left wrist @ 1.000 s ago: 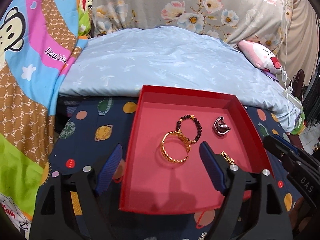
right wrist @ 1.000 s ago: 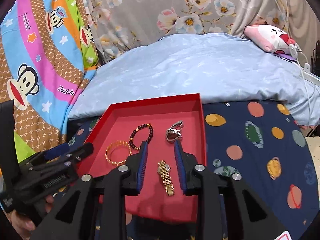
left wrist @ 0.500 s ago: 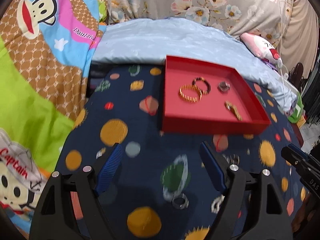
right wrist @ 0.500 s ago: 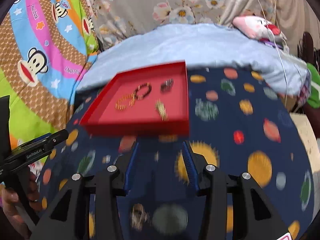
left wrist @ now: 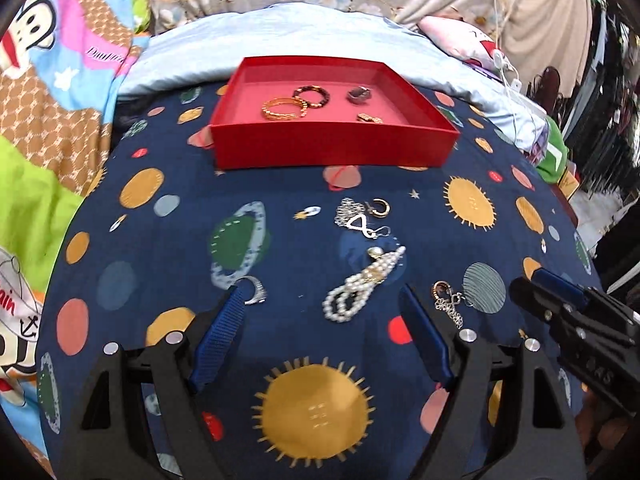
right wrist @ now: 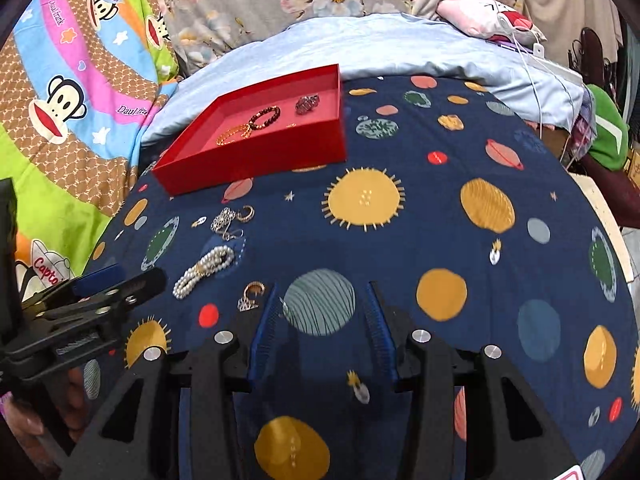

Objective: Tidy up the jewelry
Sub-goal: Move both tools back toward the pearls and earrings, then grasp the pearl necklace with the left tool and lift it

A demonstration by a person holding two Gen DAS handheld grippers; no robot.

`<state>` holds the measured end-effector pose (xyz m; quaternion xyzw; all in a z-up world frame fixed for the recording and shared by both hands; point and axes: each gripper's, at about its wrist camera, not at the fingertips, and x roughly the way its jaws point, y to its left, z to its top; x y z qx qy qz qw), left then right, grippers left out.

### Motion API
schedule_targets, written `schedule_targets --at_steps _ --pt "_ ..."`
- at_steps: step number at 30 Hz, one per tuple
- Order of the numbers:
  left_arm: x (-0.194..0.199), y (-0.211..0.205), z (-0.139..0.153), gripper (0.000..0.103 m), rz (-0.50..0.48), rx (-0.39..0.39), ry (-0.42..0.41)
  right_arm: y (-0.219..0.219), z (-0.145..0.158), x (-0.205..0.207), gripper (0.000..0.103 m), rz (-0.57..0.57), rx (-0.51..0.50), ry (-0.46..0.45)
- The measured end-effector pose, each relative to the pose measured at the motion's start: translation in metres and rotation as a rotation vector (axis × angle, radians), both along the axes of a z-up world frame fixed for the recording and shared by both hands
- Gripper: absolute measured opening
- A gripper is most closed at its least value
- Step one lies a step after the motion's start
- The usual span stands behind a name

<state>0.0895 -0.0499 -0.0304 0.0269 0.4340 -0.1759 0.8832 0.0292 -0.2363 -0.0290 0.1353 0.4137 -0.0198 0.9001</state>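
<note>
A red tray (left wrist: 332, 148) sits at the far side of the navy planet-print bedspread (left wrist: 316, 404). In it lie a gold bangle (left wrist: 282, 109), a dark bead bracelet (left wrist: 312, 96), a silver-purple ring (left wrist: 359, 94) and a gold chain piece (left wrist: 370, 118). Loose on the cloth are a pearl bracelet (left wrist: 362, 286), a silver cluster (left wrist: 352, 212), a gold hoop (left wrist: 380, 207), a silver ring (left wrist: 256, 292) and a chain with a gold ring (right wrist: 252, 294). My left gripper (left wrist: 323, 290) is open above the pearl bracelet. My right gripper (right wrist: 322, 288) is open and holds nothing, just right of that chain.
A light blue blanket (left wrist: 304, 36) bunches behind the tray, with floral pillows beyond it. A pink plush (right wrist: 488, 18) and a white cable (right wrist: 532, 52) lie at the back right. A bright monkey-print quilt (right wrist: 60, 100) covers the left side. The bed's edge falls away at right.
Both grippers have drawn back from over the tray to the near part of the bedspread, bringing the loose jewellery into view. The right jaws have widened. The gold chain piece stays in the tray.
</note>
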Motion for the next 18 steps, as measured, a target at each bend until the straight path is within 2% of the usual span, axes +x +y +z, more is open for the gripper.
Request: schedule_targets --at_steps 2,9,12,14,16,18 --pt "0.003 -0.009 -0.004 0.075 -0.012 0.019 -0.009 0.0 -0.001 -0.002 0.044 0.004 0.001 0.006" --pt "0.014 -0.031 -0.024 0.056 -0.049 0.047 0.023 -0.006 -0.004 -0.006 0.048 -0.006 0.034 0.017" --pt "0.013 -0.034 -0.026 0.051 -0.056 0.061 -0.007 -0.007 -0.004 -0.006 0.049 -0.01 0.042 0.014" --pt "0.013 -0.035 -0.027 0.042 -0.067 0.057 -0.019 -0.008 -0.004 -0.005 0.05 -0.012 0.048 0.013" --pt "0.014 -0.034 -0.026 0.027 -0.075 0.042 -0.016 -0.008 -0.004 -0.004 0.05 -0.012 0.052 0.014" --pt "0.014 -0.032 -0.025 0.02 -0.088 0.021 -0.006 -0.008 -0.004 -0.003 0.051 -0.012 0.055 0.014"
